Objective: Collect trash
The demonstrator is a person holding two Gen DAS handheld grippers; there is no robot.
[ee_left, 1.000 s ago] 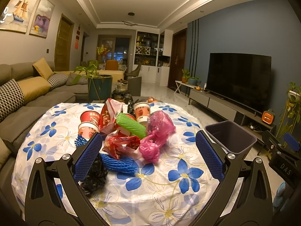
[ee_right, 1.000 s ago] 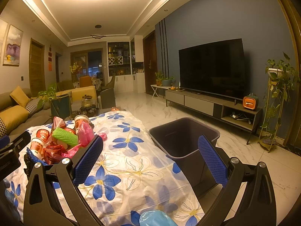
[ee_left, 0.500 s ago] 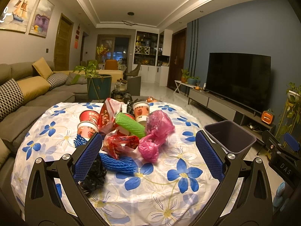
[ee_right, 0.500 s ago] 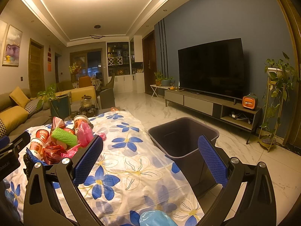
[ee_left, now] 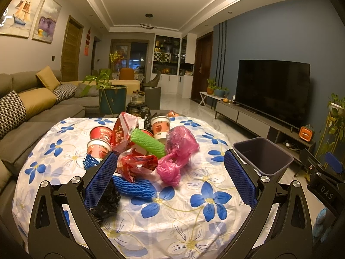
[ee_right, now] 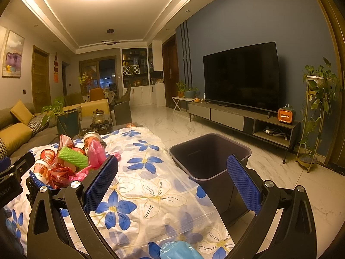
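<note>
Comparing with a second ago, almost nothing is found changed: both the left claw (ee_left: 170,177) and right claw (ee_right: 172,185) are held wide open and empty, the trash pile (ee_left: 140,151) left untouched on the table (ee_left: 194,215) beside the bin (ee_right: 210,157).

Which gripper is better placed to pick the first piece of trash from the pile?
Probably the left. The left gripper faces the trash pile, jaws open, with the blue foam net between them. The right gripper points toward the empty bin, with the pile off to its side.
</note>
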